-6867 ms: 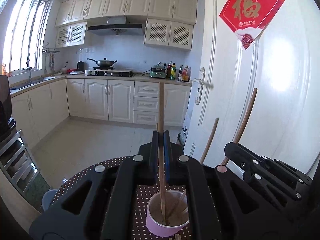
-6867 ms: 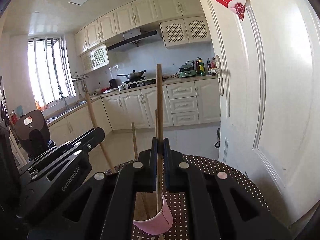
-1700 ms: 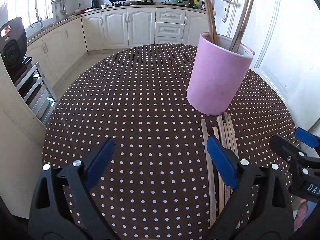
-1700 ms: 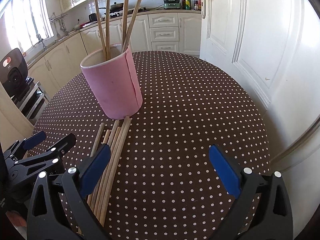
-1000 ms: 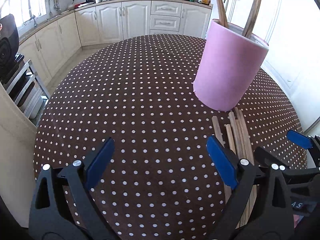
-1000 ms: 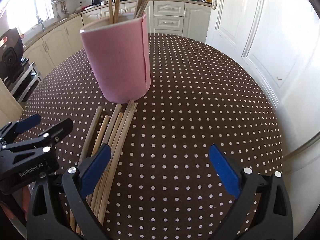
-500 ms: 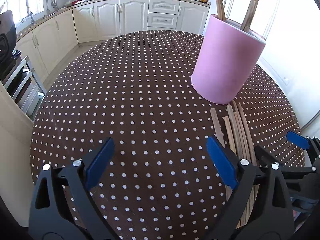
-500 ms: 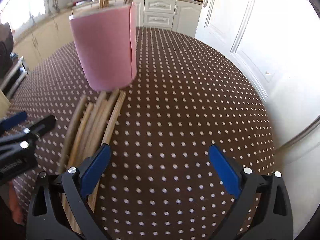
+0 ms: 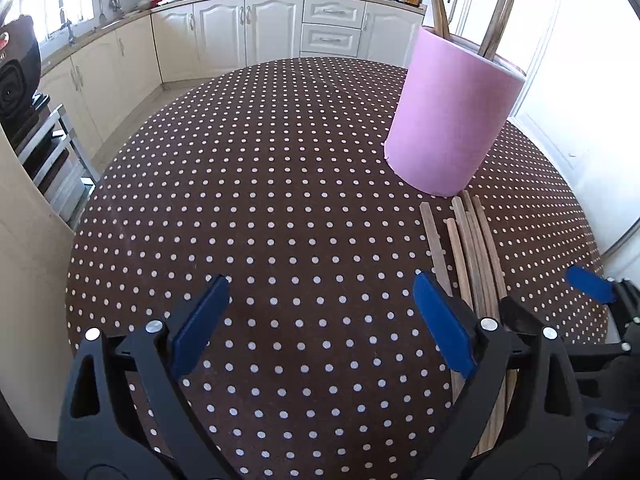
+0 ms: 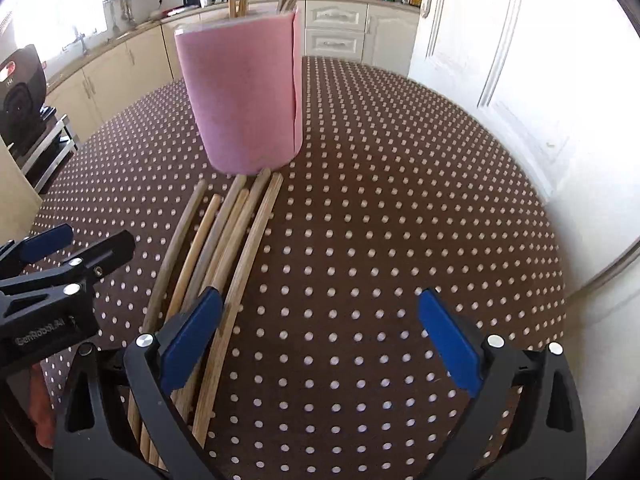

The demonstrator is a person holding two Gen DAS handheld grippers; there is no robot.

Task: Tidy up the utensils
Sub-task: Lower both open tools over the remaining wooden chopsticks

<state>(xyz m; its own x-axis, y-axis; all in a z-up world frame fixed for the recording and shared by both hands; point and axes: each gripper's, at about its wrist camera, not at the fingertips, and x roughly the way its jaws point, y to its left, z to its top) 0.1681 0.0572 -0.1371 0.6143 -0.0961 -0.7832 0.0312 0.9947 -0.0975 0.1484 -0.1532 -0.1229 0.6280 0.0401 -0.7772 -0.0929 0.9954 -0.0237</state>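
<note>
Dotted tabletop (image 9: 280, 184): chopsticks (image 10: 224, 240) by pink cup (image 10: 244, 96); left gripper (image 9: 320, 320) & right gripper (image 10: 320, 328) both agape; should pinch one stick mid-shaft.

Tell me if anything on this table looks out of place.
Yes: several loose chopsticks lie flat on the table in front of the pink cup, while others stand inside it. Nothing looks spilled or broken.
</note>
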